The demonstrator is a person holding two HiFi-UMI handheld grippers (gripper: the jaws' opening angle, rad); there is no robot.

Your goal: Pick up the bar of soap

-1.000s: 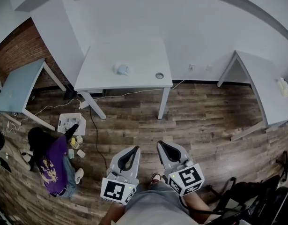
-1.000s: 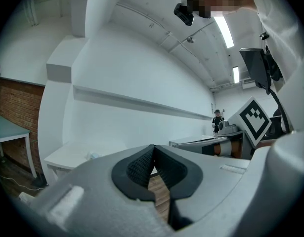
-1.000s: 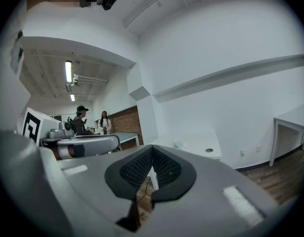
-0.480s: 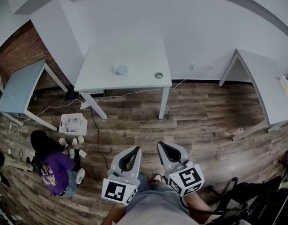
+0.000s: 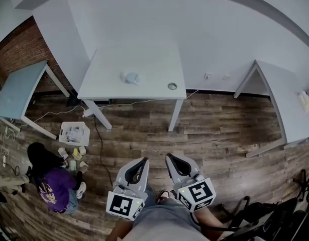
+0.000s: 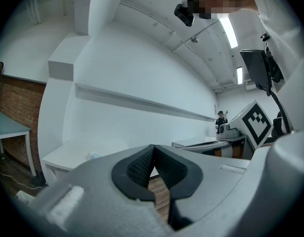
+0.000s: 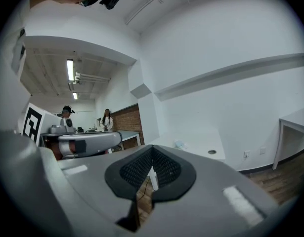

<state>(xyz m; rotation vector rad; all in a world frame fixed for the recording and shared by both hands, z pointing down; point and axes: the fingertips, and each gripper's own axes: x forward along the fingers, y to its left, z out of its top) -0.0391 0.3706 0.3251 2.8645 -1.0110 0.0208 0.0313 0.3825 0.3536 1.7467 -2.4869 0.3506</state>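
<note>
Jaws clenched, nothing held.
Left gripper (image 5: 142,160) and right gripper (image 5: 170,156) sat bottom centre; pale lump (image 5: 130,77) on table (image 5: 149,59), upper centre, was too small to judge its axis.

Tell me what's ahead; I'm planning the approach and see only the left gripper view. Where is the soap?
Observer: A small pale object, likely the soap, lies near the middle of the white table.
Operator: Anyone in the way?
Observer: A person crouches on the floor off to the left, beside a white bin.
Operator: And the right gripper?
Observer: Its fingers are together, with nothing between them.
</note>
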